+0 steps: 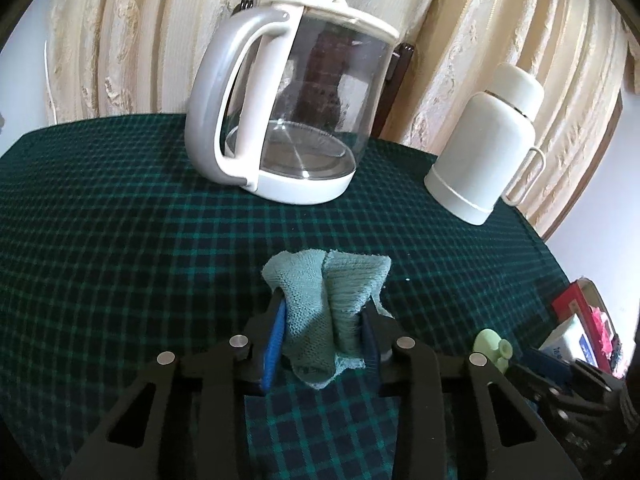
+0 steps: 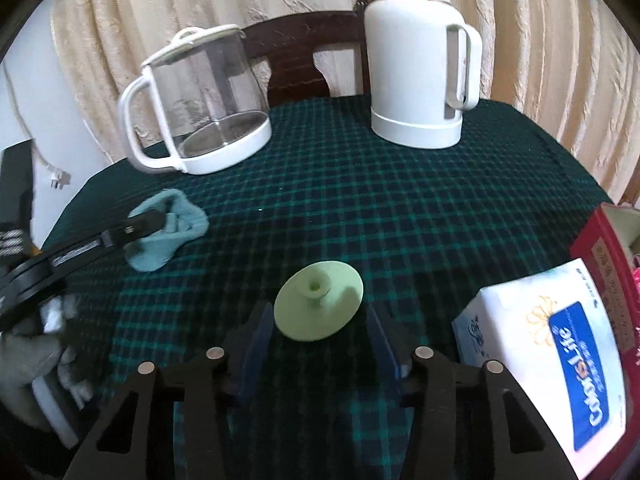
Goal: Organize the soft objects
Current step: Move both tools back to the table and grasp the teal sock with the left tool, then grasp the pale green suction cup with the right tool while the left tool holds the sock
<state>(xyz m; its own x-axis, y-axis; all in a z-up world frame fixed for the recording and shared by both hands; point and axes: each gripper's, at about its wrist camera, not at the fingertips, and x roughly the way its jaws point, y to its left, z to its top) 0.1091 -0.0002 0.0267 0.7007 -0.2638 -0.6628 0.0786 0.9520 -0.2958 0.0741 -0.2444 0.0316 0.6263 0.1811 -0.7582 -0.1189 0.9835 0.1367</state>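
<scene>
Two pairs of fingers work over the checked worktop (image 2: 360, 200): the left gripper (image 1: 325, 320) has its fingers pinched onto a crumpled teal cloth (image 1: 326, 296) bunched up between the blue pads, while the right gripper (image 2: 318, 332) has its fingers apart on either side of a pale green suction cup (image 2: 319, 305), not touching it. Farther back stand a glass kettle (image 1: 292, 108) and a white flask (image 1: 486, 136), well apart, with a tissue pack (image 2: 560, 364) at the worktop's right edge.

kettle (image 2: 196, 108) left of flask (image 2: 416, 76), both behind | cloth (image 2: 168, 236) left of suction cup (image 2: 319, 304) (on table)
</scene>
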